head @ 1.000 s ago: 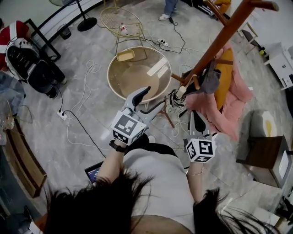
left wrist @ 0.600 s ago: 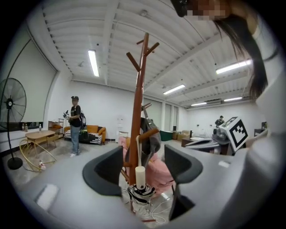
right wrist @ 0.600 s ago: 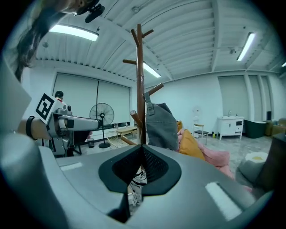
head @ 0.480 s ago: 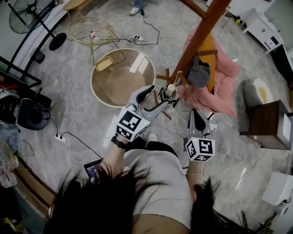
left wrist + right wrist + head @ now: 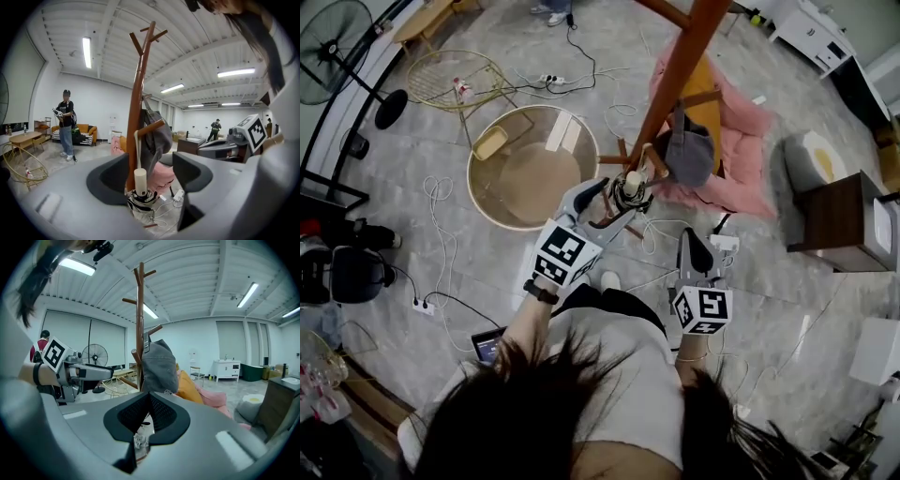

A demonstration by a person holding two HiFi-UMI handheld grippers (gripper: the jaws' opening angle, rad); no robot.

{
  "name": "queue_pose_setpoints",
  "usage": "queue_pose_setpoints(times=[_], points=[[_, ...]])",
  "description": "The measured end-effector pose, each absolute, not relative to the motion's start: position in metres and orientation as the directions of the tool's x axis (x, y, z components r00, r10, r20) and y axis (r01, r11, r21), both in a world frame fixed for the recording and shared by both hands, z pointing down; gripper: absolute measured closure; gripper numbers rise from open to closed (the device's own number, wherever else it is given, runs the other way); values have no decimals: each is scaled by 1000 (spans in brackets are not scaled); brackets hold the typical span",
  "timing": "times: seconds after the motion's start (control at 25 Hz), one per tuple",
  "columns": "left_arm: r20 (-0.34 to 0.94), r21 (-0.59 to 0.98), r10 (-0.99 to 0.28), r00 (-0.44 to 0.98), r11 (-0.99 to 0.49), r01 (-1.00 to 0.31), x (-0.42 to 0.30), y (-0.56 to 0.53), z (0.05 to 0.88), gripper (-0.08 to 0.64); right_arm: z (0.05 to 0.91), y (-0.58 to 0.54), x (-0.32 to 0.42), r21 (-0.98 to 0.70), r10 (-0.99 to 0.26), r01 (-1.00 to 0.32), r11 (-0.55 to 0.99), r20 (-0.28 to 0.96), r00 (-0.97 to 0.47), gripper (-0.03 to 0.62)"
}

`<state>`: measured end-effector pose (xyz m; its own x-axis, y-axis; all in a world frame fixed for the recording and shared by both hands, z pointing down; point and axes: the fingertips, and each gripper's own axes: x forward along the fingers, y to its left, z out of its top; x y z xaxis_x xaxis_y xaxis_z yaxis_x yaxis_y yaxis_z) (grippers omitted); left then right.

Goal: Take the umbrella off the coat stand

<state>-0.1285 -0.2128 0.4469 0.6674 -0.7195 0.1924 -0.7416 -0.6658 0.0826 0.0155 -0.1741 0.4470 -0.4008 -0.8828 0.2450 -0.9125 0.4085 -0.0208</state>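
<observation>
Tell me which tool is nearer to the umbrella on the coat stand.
Left. The left tool is right at the umbrella, which shows between its open jaws. The right tool, shut and empty, is farther back, off to the umbrella's right.

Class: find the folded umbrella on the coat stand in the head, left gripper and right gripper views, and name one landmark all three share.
Head view: umbrella just above centre, at the stand's lower pegs.
Left gripper view: low centre, between the parted fingers.
Right gripper view: mostly hidden; only a patterned sliver beneath the fingers, probably it.
Shared landmark: the grey cap hanging on the stand.
</observation>
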Motion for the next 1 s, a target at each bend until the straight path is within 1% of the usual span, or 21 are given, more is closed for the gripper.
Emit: queue_pose_setpoints(times=[0.48, 0.64, 0.76, 1.0], points=[[228, 69, -662, 714, -720, -690, -119, -234, 478, 245, 463, -174, 8, -14, -871, -911, 411, 289, -397, 589], [249, 59, -657, 712, -723, -688, -123, -240, 493, 245, 473, -176, 0, -15, -859, -905, 426, 307, -410, 589], [242, 37, -659, 712, -727, -686, -124, -245, 499, 247, 477, -177, -8, -23, -847, -897, 441, 319, -424, 589], [253, 65, -625, 738, -751, -658, -107, -256, 504, 247, 487, -179, -9, -48, -833, -893, 447, 341, -435, 589]])
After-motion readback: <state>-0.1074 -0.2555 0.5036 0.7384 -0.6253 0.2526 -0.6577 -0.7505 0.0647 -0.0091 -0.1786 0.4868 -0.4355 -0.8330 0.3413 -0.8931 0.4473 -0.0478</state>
